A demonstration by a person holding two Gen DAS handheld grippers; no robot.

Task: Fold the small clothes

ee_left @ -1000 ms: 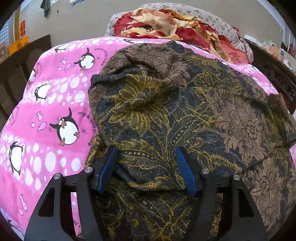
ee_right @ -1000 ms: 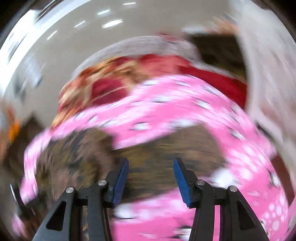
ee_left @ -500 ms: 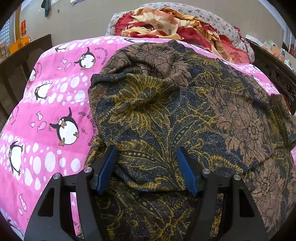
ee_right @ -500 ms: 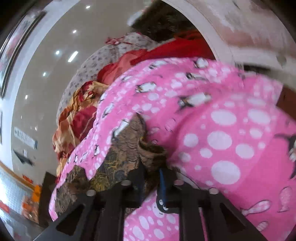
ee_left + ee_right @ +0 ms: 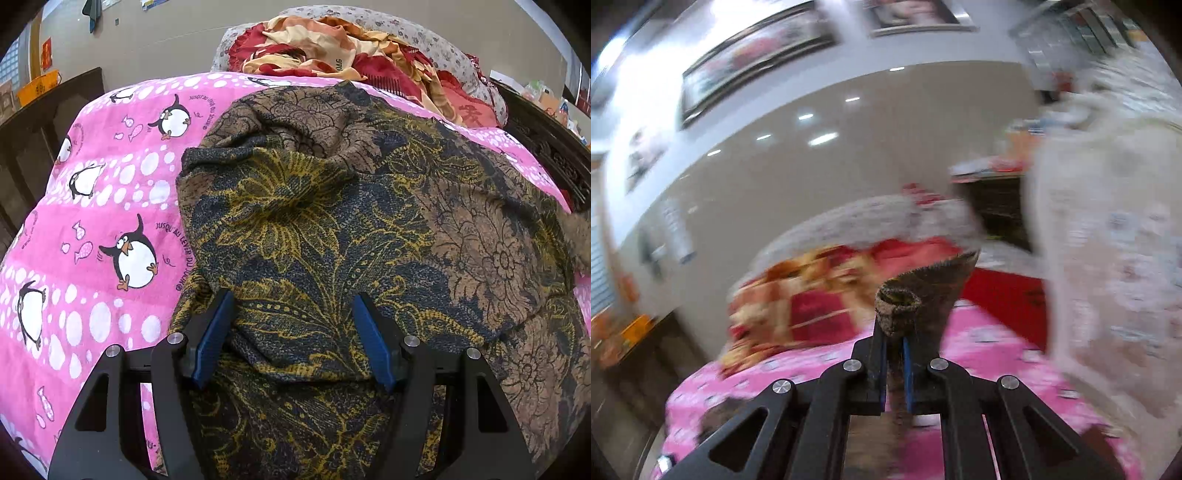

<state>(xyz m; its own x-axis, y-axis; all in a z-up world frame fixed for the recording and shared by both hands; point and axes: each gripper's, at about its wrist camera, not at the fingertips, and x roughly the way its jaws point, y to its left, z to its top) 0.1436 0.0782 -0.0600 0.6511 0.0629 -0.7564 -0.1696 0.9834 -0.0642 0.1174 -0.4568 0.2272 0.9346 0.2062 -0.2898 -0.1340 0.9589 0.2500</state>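
A dark garment [image 5: 332, 221] with a yellow and brown flower print lies rumpled on the pink penguin bedsheet [image 5: 110, 206]. My left gripper [image 5: 293, 299] stands open low over its near part, a raised fold lying between the blue pads [image 5: 214, 332] without being pinched. My right gripper [image 5: 894, 332] is shut on a rolled edge of the same garment [image 5: 899, 306] and holds it well above the bed. The cloth hangs down between the fingers, and the view is blurred by motion.
A heap of red and orange blankets [image 5: 332, 44] with a grey flowered pillow sits at the far end of the bed. Dark wooden bed rails [image 5: 546, 147] run along both sides. A person's pale patterned clothing [image 5: 1108, 258] fills the right of the right wrist view.
The right gripper went from open over the bed to shut on the garment's edge, then rose with it, its view now level with the wall. The left gripper stayed put.
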